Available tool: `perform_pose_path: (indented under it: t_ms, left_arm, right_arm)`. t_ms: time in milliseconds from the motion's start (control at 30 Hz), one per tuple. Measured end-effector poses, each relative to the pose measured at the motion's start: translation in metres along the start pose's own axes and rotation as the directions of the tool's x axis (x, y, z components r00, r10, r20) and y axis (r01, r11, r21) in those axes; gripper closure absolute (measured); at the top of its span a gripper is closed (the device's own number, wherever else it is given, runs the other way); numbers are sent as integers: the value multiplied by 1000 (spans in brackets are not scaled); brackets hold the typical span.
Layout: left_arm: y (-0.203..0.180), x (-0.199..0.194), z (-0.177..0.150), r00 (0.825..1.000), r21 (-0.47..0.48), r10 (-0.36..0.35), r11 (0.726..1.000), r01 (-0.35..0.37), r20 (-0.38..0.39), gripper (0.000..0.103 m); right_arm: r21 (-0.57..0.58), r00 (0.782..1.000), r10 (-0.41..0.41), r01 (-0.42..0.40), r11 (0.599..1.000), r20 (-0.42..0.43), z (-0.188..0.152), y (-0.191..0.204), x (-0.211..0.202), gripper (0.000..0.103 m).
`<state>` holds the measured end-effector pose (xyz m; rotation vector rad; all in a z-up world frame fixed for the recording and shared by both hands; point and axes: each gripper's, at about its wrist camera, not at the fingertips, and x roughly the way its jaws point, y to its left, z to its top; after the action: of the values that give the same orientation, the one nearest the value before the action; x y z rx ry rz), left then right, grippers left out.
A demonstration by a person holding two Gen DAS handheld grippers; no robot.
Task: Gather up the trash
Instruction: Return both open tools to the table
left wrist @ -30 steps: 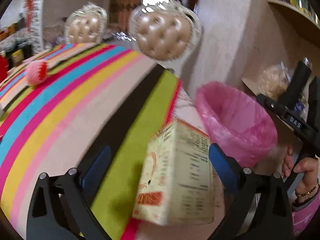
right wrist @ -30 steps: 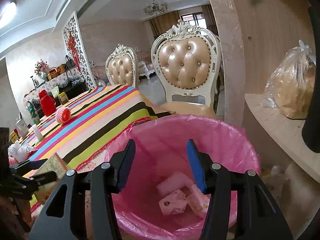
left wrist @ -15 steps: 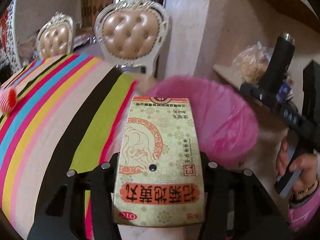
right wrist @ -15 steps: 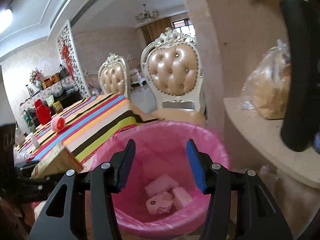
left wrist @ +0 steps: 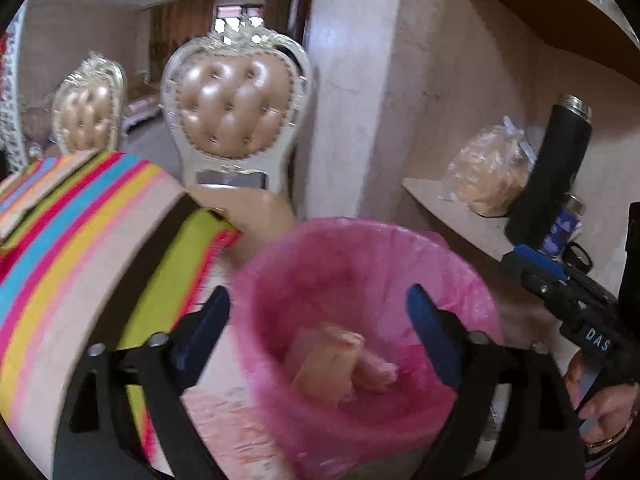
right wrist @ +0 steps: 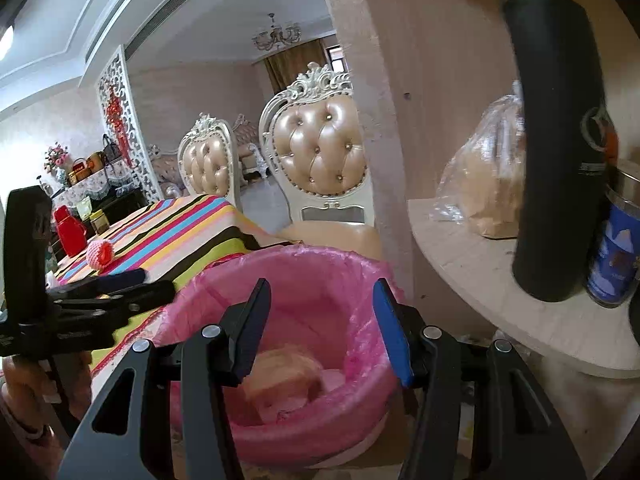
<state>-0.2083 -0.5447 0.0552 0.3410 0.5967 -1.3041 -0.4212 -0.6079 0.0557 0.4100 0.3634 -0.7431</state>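
Left gripper (left wrist: 316, 320): your jaws have just been opening and now stand wide apart over the bin, with nothing between them.
Right gripper (right wrist: 320, 320): your jaws are partly apart and empty, hovering at the near rim of the bin; nothing is pinched.
Box (left wrist: 328, 368): the beige carton lies down inside the liner on top of the other scraps, blurred, so you cannot read its face. It is clear of both sets of fingers.
Bin (left wrist: 280, 264): pink-lined, standing just beside the table's corner and below the shelf.
Step in hand: the drop looks done; this piece is in.
Table (left wrist: 80, 240): the striped cloth beside the bin is bare where it shows here.
Next move: swing your left gripper back over the table to look for more trash. The pink-and-red ball (right wrist: 100, 254) farther along the cloth may be a candidate; you cannot tell from here whether it is rubbish.
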Motion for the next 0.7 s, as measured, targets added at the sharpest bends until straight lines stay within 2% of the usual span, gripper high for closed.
perform_pose_path:
  t_ms: [33,133,233,367,467,500,533,600,633,700]
  left_arm:
    - [6,-9,-2,999,8,36,999,-37,21,4]
    - [26,-30,-8,993,13,115,993,-115,40,5]
    - [56,-57,-19,976,-18,214,977,-214,37,5]
    - [102,-105,-39,932,-92,360,931,-355,47,5]
    - [137,-143,-58,877,-159,479,870,-468,38,5]
    - [149,-157,-65,853,-178,522,842,-509,31,5]
    - [157,-167,-69,836,-188,548,824,-534,26,5]
    - [178,-192,-85,790,-219,614,770,-600,-5,5]
    - [186,-202,-92,776,-234,630,753,-615,-13,5]
    - [204,-226,-108,735,-279,677,700,-657,-33,5]
  right_arm:
    - [-6,1000,8,-8,1000,-3,0,4,2,52]
    - [-37,998,52,-53,998,-20,1,21,10,52]
    - [-87,993,108,-112,990,-44,4,52,21,51]
    - [-157,975,202,-214,964,-90,8,107,36,48]
    - [-199,956,263,-285,938,-131,6,152,43,37]
    - [-221,943,298,-325,920,-146,6,172,46,35]
    - [-239,934,322,-352,905,-156,4,188,47,34]
    - [-288,913,363,-403,868,-185,-1,227,49,30]
    - [-313,904,382,-426,849,-192,-4,244,49,30]
    - [-367,879,425,-476,799,-216,-11,282,49,28]
